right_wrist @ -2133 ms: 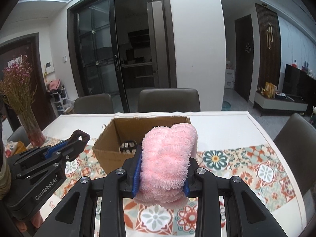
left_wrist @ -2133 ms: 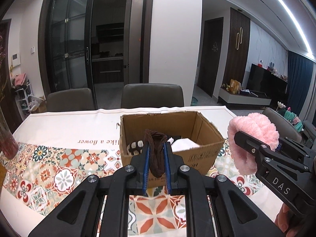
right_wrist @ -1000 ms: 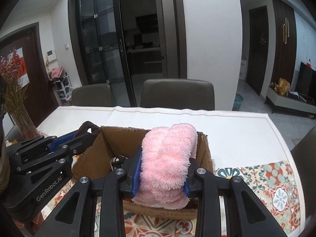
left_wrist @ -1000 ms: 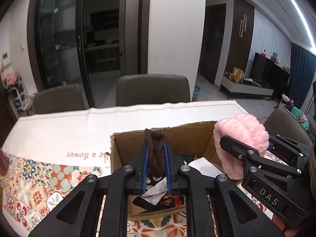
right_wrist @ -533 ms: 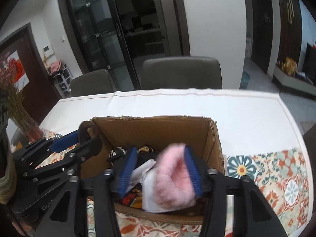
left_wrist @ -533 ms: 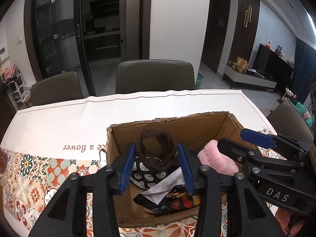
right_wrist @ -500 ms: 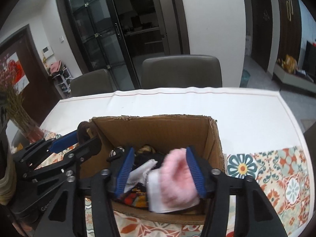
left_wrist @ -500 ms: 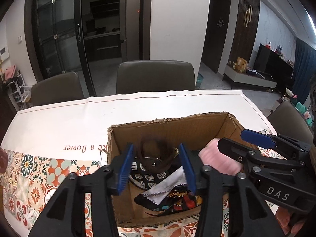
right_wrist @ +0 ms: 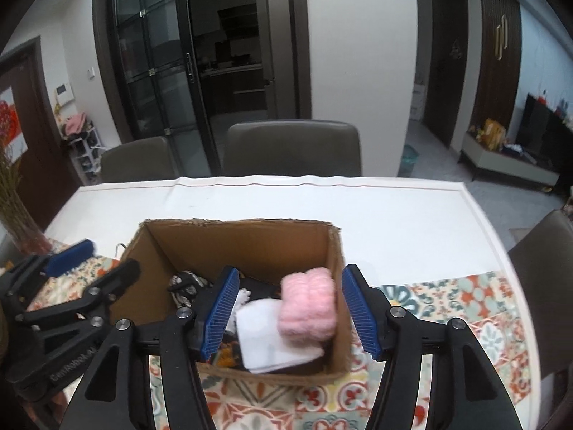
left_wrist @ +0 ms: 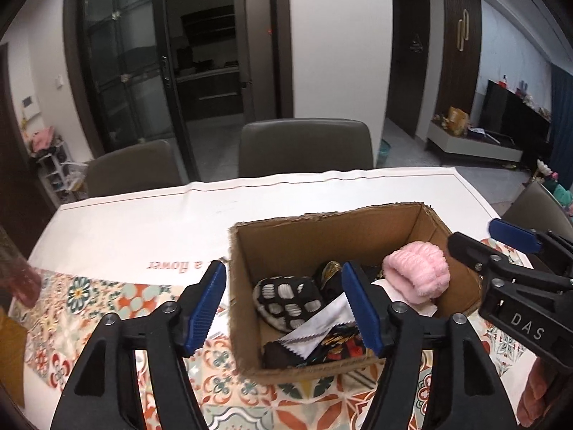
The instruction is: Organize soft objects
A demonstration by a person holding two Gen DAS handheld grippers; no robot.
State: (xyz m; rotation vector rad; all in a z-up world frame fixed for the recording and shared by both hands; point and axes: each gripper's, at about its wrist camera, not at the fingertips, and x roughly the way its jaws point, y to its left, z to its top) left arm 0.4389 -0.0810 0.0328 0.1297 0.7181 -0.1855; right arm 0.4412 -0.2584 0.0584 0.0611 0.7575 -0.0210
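My left gripper (left_wrist: 286, 304) is spread wide with nothing between its blue pads (left_wrist: 206, 306), and it hangs over the near left part of the cardboard box (left_wrist: 322, 229), one finger outside the box's left wall and the other above its contents. My right gripper (right_wrist: 286, 311) is likewise wide apart and empty, its two blue-padded fingers (right_wrist: 220, 311) standing either side of the pink fluffy roll (right_wrist: 308, 304), which lies free inside the box (right_wrist: 243, 240) against the right wall. From the left wrist view the pink fluffy roll (left_wrist: 417, 277) sits in the right half of the box, resting on a white cloth (left_wrist: 318, 329) with a zigzag edge. Left of it lies a black-and-white patterned pouch (left_wrist: 286, 299), and a dark item with gold markings (left_wrist: 327, 274) is tucked between the pouch and the roll; I cannot tell what that one is. A dark brown piece (left_wrist: 279, 353) and some colourful printed fabric (left_wrist: 340, 345) lie at the near wall. The box stands on a table (left_wrist: 143, 229) covered by a white cloth with a tiled floral runner (left_wrist: 89, 297) along the near side. Two grey chairs (left_wrist: 304, 147) stand at the far edge of the table
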